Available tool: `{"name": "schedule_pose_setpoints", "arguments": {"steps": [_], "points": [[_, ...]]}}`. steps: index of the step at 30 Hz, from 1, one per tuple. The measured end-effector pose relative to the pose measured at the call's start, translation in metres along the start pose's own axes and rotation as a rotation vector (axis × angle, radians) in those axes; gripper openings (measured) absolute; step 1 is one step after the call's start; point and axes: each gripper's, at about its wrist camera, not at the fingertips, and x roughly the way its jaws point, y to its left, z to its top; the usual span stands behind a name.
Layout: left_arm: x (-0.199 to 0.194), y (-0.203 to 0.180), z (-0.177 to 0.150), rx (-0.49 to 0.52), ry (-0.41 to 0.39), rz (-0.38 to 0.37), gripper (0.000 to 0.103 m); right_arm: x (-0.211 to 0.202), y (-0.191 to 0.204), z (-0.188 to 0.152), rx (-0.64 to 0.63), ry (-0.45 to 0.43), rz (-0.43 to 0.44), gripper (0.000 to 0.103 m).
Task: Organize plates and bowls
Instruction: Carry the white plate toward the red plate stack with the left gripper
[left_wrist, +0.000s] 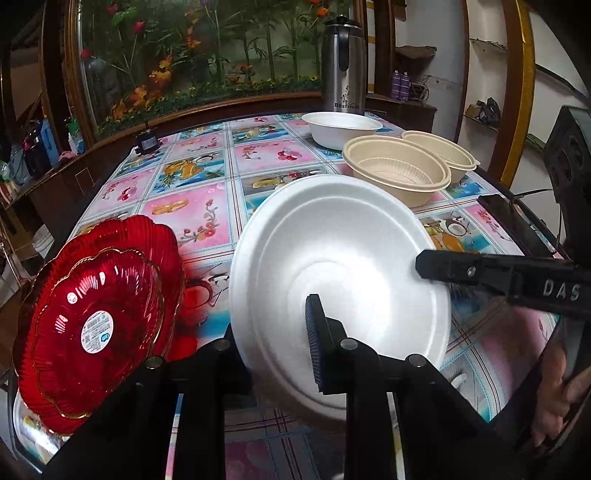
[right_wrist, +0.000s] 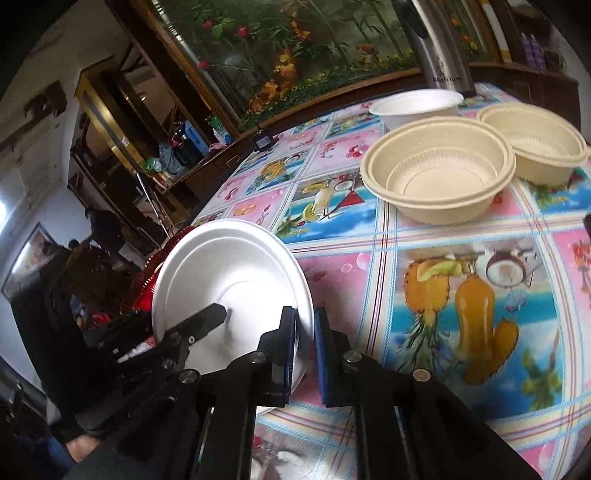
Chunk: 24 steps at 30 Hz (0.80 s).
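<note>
While both tools are clamped on the same white foam plate (left_wrist: 340, 280), it looks like we're mid-carry on the "sort the plates" part of the job. The left tool (left_wrist: 291, 343) has the plate's near rim pinched between its pads, and the right tool (right_wrist: 304, 354) is closed on the edge at the other side, so the plate hangs tilted up on edge above the desk (right_wrist: 406, 258) rather than lying flat. Just beside it on the left is a red glass plate (left_wrist: 96, 325), also standing tilted, with a sticker in the middle; I can't tell what's propping it. Farther back the bowls are already grouped: two beige bowls (right_wrist: 439, 177) touching each other, and a white bowl (left_wrist: 341, 129) behind them near a steel thermos (left_wrist: 343, 66). My guess is the next move is bringing the white plate over next to or onto the red one, and that needs both hands moving together, since foam bends or cracks easily if one side pulls ahead.
</note>
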Motion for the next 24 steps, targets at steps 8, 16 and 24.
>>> {"name": "schedule_pose_setpoints", "arguments": {"steps": [8, 16, 24], "points": [[-0.021, 0.011, 0.001, -0.026, -0.044, 0.005, 0.020, -0.015, 0.028, 0.003, -0.064, -0.033, -0.004, 0.009], [-0.029, 0.021, 0.000, -0.056, -0.061, 0.011, 0.020, -0.010, 0.038, 0.002, -0.068, -0.009, 0.013, 0.009], [-0.037, 0.035, -0.002, -0.085, -0.078, 0.024, 0.020, -0.003, 0.052, 0.006, -0.082, 0.005, 0.037, 0.009]]}}
